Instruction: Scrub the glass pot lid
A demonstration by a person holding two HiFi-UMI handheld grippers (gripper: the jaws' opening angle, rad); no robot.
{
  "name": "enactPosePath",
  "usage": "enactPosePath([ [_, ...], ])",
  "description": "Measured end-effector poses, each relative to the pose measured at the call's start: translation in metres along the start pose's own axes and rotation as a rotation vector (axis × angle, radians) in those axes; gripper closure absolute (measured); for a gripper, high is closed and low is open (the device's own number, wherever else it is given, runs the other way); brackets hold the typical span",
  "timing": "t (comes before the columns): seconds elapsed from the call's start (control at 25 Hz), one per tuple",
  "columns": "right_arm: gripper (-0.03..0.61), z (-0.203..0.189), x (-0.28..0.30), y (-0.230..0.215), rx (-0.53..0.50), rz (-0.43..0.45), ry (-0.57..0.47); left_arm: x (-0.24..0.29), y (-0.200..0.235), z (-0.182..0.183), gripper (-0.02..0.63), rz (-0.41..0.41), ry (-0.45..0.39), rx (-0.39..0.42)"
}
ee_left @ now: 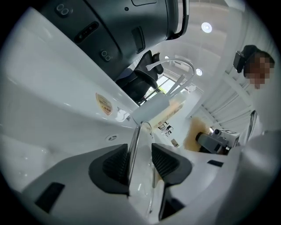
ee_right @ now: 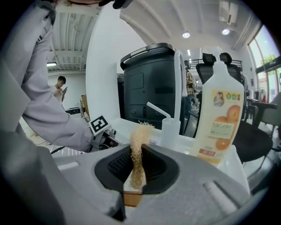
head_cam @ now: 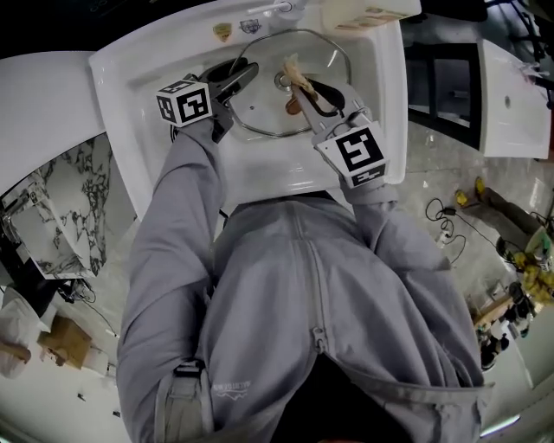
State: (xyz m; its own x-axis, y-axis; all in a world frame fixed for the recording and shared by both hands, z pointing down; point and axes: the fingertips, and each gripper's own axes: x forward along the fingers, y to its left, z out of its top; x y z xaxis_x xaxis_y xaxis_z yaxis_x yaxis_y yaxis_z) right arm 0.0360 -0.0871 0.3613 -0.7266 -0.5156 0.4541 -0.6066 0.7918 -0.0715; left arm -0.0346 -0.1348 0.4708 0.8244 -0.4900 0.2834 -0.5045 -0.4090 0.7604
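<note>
The glass pot lid [head_cam: 260,108] lies in the white sink [head_cam: 164,86], its knob near the drain. My left gripper [head_cam: 245,73] is at the lid's left rim. In the left gripper view the lid's metal rim [ee_left: 134,147] stands edge-on between the jaws of my left gripper [ee_left: 139,154], which are parted, with a gap on the right side. My right gripper [head_cam: 313,91] hovers over the lid's right half, shut on a tan loofah scrubber [head_cam: 293,69]. The right gripper view shows the scrubber [ee_right: 139,140] pinched upright between the pads of that gripper [ee_right: 137,165].
An orange-labelled soap bottle [ee_right: 219,123] and a clear pump bottle [ee_right: 169,127] stand on the sink's back ledge by the faucet [head_cam: 268,9]. A black appliance [ee_right: 149,83] stands behind. Cables and clutter lie on the floor at the right [head_cam: 450,221].
</note>
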Motion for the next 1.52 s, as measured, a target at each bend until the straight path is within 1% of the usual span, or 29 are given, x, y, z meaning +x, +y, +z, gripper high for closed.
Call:
enactPosePath([
  [0.08,0.546,-0.005,0.01,-0.001,-0.008,0.0,0.017,0.002,0.0,0.0,0.459,0.001,0.003,0.009],
  [0.16,0.546,-0.011,0.019,-0.002,-0.03,-0.003,0.044,0.001,0.002,-0.001,0.457,0.01,0.024,0.011],
  [0.24,0.546,-0.017,0.027,-0.003,-0.074,-0.004,0.076,-0.001,0.005,-0.001,0.449,0.023,0.066,0.011],
  [0.4,0.546,-0.026,0.041,-0.006,-0.169,-0.021,0.136,-0.004,0.009,-0.003,0.448,0.043,0.161,0.035],
  [0.48,0.546,-0.029,0.049,-0.006,-0.238,-0.036,0.172,-0.009,0.01,-0.008,0.448,0.043,0.214,0.038],
  [0.56,0.546,-0.031,0.057,-0.007,-0.335,-0.056,0.216,-0.013,0.013,-0.014,0.453,0.044,0.266,0.042],
  [0.64,0.546,-0.036,0.065,-0.009,-0.457,-0.081,0.278,-0.016,0.016,-0.016,0.487,0.045,0.298,0.059],
  [0.72,0.546,-0.04,0.073,-0.01,-0.605,-0.109,0.344,-0.019,0.016,-0.014,0.511,0.033,0.307,0.075],
  [0.88,0.546,-0.049,0.092,-0.011,-0.9,-0.172,0.478,-0.022,0.014,-0.013,0.527,-0.003,0.318,0.075],
  [0.96,0.546,-0.055,0.1,-0.012,-1.009,-0.193,0.542,-0.022,0.014,-0.015,0.529,-0.006,0.334,0.063],
  [1.0,0.546,-0.057,0.103,-0.011,-1.045,-0.201,0.565,-0.022,0.014,-0.016,0.531,-0.006,0.342,0.056],
  [1.12,0.546,-0.056,0.107,-0.003,-1.08,-0.21,0.569,-0.022,0.015,-0.017,0.531,-0.008,0.35,0.045],
  [1.28,0.546,-0.065,0.107,0.023,-1.105,-0.175,0.549,-0.022,0.015,-0.018,0.531,-0.008,0.343,0.04],
  [1.44,0.546,-0.081,0.1,0.042,-1.066,-0.151,0.564,-0.023,0.015,-0.018,0.531,-0.01,0.344,0.041],
  [1.52,0.546,-0.09,0.097,0.055,-1.07,-0.124,0.559,-0.023,0.015,-0.018,0.531,-0.007,0.345,0.04],
])
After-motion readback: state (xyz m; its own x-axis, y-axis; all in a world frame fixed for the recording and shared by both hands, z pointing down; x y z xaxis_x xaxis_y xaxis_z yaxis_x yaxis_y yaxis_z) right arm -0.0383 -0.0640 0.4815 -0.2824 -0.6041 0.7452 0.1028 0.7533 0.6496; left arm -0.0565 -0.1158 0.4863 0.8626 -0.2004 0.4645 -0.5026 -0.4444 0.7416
